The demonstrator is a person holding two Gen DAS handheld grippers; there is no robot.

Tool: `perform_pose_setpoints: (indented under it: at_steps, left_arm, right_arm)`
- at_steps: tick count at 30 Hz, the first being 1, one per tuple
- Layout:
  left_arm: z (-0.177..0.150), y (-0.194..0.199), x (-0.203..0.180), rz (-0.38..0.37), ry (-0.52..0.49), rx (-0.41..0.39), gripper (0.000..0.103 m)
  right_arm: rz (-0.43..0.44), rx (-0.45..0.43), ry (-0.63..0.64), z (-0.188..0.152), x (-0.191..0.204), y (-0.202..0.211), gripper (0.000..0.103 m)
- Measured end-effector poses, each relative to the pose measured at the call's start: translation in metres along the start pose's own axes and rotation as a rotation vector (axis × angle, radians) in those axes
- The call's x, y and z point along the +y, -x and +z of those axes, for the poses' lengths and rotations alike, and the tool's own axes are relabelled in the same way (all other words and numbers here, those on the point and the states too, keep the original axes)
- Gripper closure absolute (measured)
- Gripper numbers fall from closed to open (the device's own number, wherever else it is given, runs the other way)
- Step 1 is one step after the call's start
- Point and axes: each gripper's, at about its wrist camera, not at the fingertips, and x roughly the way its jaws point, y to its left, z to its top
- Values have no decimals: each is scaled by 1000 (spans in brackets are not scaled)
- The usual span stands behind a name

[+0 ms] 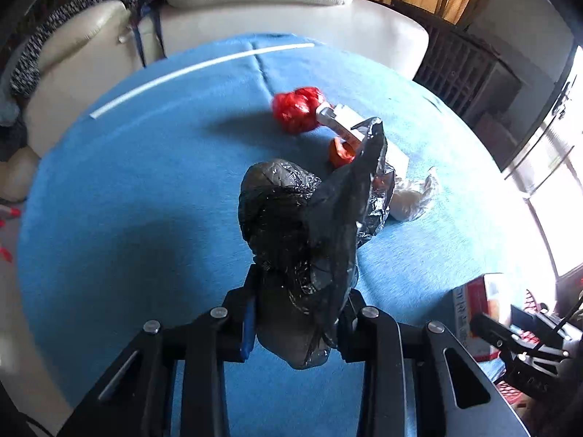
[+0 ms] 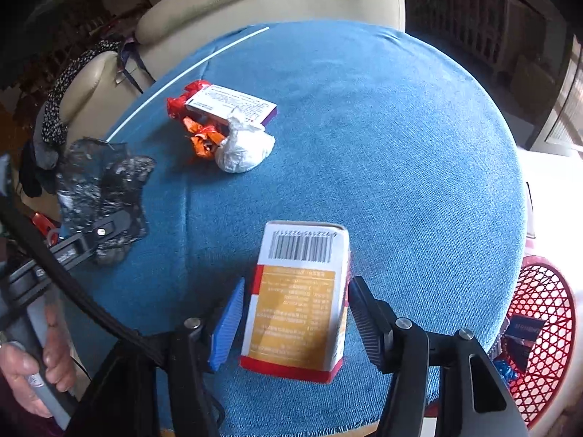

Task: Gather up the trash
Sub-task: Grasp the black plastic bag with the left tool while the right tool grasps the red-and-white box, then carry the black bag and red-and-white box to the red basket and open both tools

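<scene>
The left gripper [image 1: 298, 313] has its jaws closed onto a crumpled black plastic bag [image 1: 291, 225] above the blue cloth table [image 1: 127, 182]. The film looks light, soft and slippery, so the bunched middle seems the safest hold. The right gripper [image 2: 291, 313] stands open around a white and yellow cardboard box [image 2: 298, 298]; its pads do not press it. The box seems light and stiff, best taken on its flat sides. A red mesh basket [image 2: 539, 313] waits beside the table.

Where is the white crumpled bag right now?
In the right wrist view the white crumpled bag lies on the blue table, upper left, against the orange wrappers and the flat white box.
</scene>
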Motion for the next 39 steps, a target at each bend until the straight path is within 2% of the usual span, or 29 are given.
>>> perform_pose_setpoints:
  at_steps: [7,10,11,26,39]
  left_arm:
    - [-13,25,-12,120,-65,-73,67]
    - [-18,30,-20,142,-97,-99,67]
    - [-18,31,-23,144,-104,-105,67]
    - [-26,57,-46,151,-166,-186,67]
    - [-37,77,-94,128,-275,-218,67]
  right_arm:
    - [-32,-5,31,-11,6,-2,39]
    - [-16,-26,39,-17,4,-1,51]
    - [-18,-30,44,-18,4,0,55]
    - [54,-140,19,-34,-14,49,55]
    - [53,-252,-1,-57,-46,99,55]
